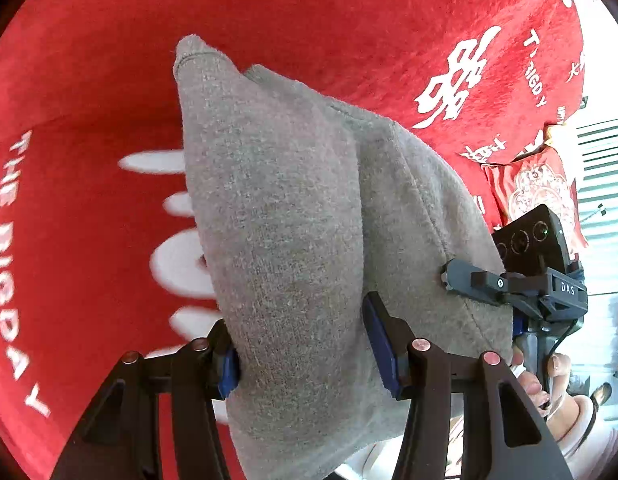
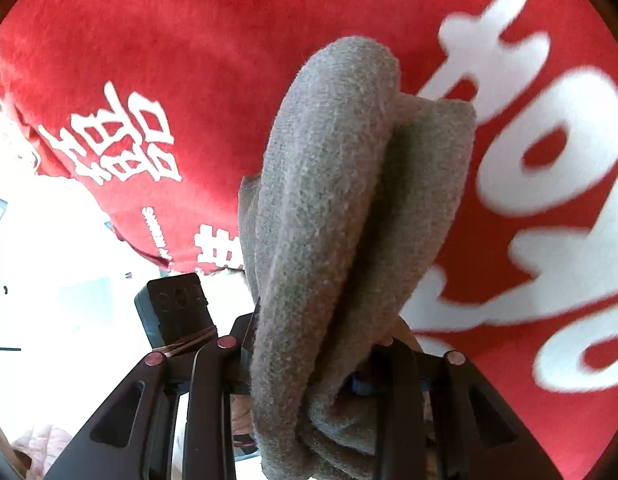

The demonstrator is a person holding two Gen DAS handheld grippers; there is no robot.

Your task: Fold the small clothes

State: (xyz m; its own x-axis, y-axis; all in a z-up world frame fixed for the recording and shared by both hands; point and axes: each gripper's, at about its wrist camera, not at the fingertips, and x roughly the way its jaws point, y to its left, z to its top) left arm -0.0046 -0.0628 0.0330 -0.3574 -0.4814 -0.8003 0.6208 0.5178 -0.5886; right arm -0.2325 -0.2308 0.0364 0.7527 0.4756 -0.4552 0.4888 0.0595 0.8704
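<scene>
over red cloth (image 1: 89, 80) both tongs (image 1: 305, 360) (image 2: 309, 372) pinch grey garment (image 1: 277, 220) edges, lifted.

A small grey garment (image 1: 293, 216) of thick, fuzzy knit hangs lifted above the red cloth, gathered into soft rounded folds. In the left wrist view it fills the space between the left gripper (image 1: 305, 350) fingers, pinched there by the blue pads, and bulges forward past the fingertips to a stitched hem corner at the far end. Its right edge reaches the right gripper (image 1: 449, 280), which clamps it from the side. In the right wrist view the cloth (image 2: 329, 208) is bunched into two thick lobes standing up between those fingers.
</scene>
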